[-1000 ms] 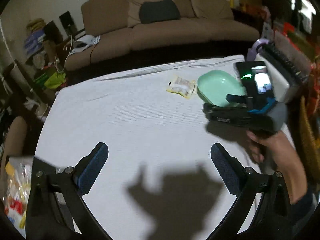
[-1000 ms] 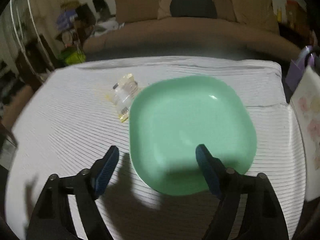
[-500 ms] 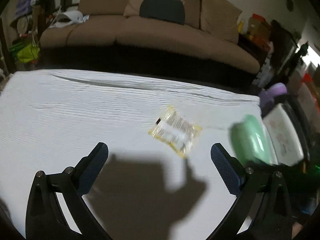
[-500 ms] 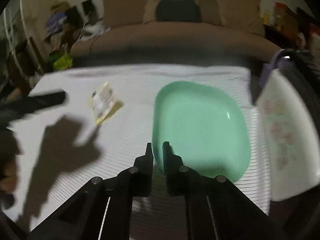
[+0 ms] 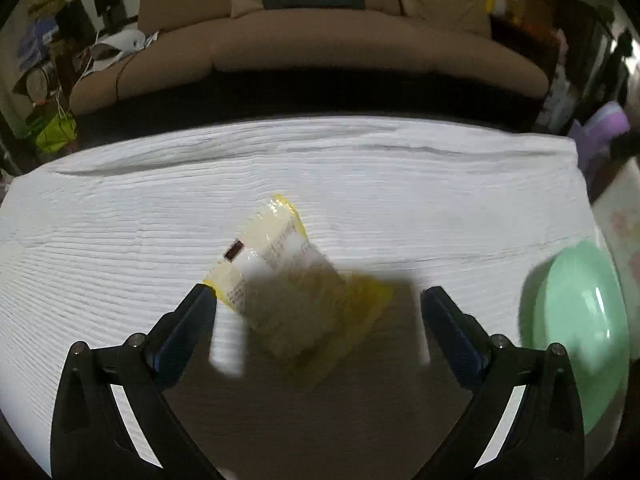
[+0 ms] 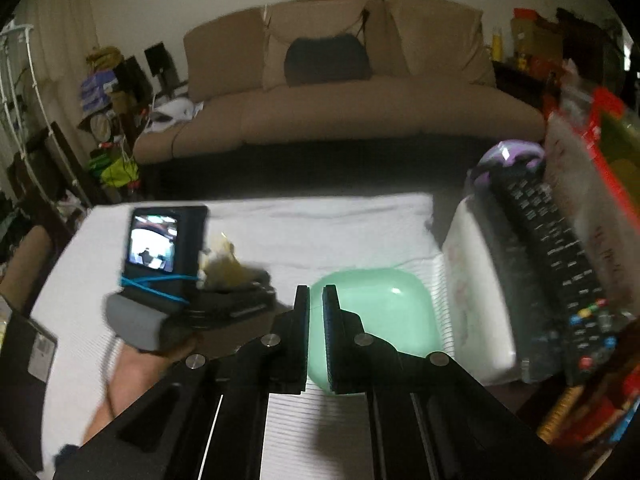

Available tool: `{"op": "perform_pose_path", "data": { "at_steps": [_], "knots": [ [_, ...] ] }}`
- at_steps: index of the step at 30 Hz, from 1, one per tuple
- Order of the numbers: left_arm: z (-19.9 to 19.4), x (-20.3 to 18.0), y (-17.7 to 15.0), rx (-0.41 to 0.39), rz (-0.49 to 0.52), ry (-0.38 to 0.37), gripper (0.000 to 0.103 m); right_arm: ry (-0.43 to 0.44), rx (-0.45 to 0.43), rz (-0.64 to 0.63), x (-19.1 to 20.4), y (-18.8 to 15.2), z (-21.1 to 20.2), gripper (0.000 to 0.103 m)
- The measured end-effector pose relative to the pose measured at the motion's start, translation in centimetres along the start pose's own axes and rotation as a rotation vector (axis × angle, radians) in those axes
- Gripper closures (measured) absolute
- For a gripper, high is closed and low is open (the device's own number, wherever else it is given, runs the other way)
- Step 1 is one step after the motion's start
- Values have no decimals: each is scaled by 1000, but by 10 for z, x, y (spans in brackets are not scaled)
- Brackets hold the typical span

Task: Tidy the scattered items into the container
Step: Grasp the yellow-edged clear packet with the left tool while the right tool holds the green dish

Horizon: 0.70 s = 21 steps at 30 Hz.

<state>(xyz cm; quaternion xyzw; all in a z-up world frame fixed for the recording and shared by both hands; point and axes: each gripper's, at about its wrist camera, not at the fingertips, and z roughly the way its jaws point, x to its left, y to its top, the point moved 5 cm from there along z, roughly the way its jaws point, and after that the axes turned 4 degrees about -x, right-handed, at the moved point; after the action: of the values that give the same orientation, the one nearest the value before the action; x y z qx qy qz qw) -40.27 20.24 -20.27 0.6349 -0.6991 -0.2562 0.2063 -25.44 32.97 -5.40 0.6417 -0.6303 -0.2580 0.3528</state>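
A yellow and clear snack packet point(image 5: 288, 280) lies on the white cloth between the fingers of my open left gripper point(image 5: 318, 304), which hovers just over it. In the right wrist view the packet point(image 6: 224, 266) shows beyond the left gripper's body point(image 6: 168, 276). My right gripper point(image 6: 316, 300) is shut on the near rim of the green plate point(image 6: 380, 312) and holds it tilted above the cloth. The plate also shows at the right edge of the left wrist view point(image 5: 580, 328).
A white floral container point(image 6: 476, 288) stands at the table's right end, with a black remote point(image 6: 552, 256) lying in it and a purple object point(image 6: 508, 156) behind. A brown sofa point(image 5: 320, 48) runs behind the table. Clutter fills the room's left and right sides.
My right gripper closed on the plate's rim and lifted it. My left gripper swung from the near table edge to the packet, which now lies between its fingers.
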Motion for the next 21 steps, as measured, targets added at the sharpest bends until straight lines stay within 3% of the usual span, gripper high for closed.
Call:
{"op": "perform_pose_path", "data": {
  "at_steps": [6,8,9,10,11,12,14,18,21],
  "knots": [
    [2,-14,-2,4,9,17,0,-19,33,4,-7,-1,12,95],
    [0,-12,-2,2,8,17,0,-14,105,55,-21,-13,28,84],
    [-1,-12,-2,-2,6,21,4,-13,130,75,-27,-18,35,78],
    [-3,-10,-2,-12,-2,27,9,-25,156,96,-35,-22,41,66],
    [-7,-1,-2,-24,-12,32,25,-41,186,118,-42,-27,45,50],
    [-11,4,-2,-40,-27,38,47,-56,207,134,-48,-30,48,43],
    [-17,13,-4,-59,-56,9,64,-65,227,170,-58,-33,50,22],
    [-29,37,-12,-58,-148,-111,73,-90,256,237,-72,-38,54,19],
    [-45,60,-11,-75,-204,-137,73,-116,295,239,-75,-46,64,15]
  ]
}}
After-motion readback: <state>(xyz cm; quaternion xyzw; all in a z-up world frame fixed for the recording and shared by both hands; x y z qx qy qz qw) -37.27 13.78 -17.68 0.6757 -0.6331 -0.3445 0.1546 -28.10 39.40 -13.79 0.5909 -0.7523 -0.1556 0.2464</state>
